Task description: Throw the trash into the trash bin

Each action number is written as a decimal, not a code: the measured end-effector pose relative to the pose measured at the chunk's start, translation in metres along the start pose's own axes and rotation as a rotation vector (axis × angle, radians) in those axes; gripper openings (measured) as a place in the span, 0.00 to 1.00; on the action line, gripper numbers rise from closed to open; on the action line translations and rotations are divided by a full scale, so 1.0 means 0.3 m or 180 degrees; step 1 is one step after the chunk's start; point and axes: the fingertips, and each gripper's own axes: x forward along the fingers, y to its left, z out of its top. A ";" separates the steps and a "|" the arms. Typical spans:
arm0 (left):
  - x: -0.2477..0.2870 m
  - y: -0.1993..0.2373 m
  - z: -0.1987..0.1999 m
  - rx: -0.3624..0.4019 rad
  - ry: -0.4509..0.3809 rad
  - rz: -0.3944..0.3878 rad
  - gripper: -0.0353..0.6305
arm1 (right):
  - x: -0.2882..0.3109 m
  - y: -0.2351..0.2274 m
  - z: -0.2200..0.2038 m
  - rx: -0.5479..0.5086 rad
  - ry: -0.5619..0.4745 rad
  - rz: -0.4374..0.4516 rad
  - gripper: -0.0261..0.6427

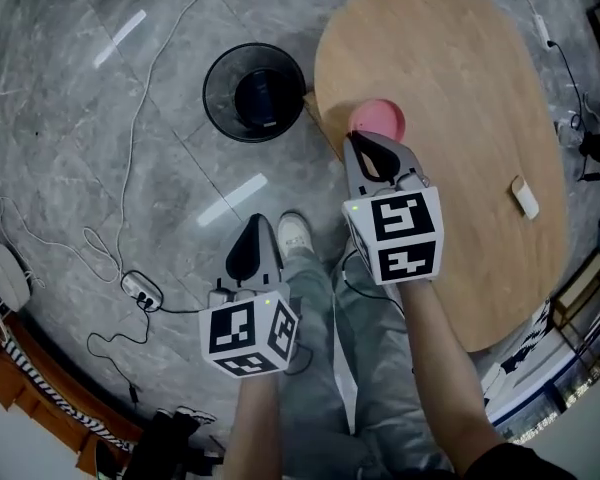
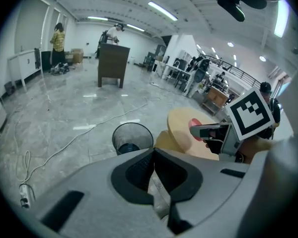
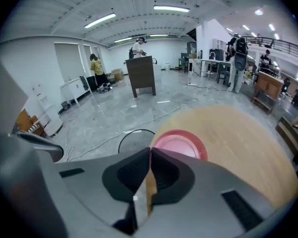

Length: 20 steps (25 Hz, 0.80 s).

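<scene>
your right gripper (image 1: 370, 153) is closed and empty, its tips over the edge of the wooden table (image 1: 460, 88), just short of the pink plate (image 1: 380, 118); your left gripper (image 1: 252, 240), also closed and empty, hangs over the floor (image 1: 80, 118). beyond it the black mesh trash bin (image 1: 255, 93) stands beside the table, and a small white piece (image 1: 525, 198) lies on the tabletop, well apart.
</scene>
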 end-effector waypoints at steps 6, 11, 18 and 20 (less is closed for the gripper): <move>-0.034 0.183 0.037 -0.0194 -0.0058 0.0189 0.06 | 0.131 0.183 0.108 -0.0160 -0.0058 0.0298 0.06; -0.051 0.284 0.077 -0.0274 -0.0117 0.0248 0.06 | 0.240 0.286 0.182 -0.0232 -0.0106 0.0423 0.06; -0.053 0.328 0.072 -0.0256 -0.0089 0.0255 0.06 | 0.274 0.294 0.191 -0.0225 -0.0131 0.0320 0.25; -0.035 0.313 0.070 -0.0228 -0.0074 0.0227 0.06 | 0.243 0.262 0.163 -0.0192 -0.0147 0.0265 0.12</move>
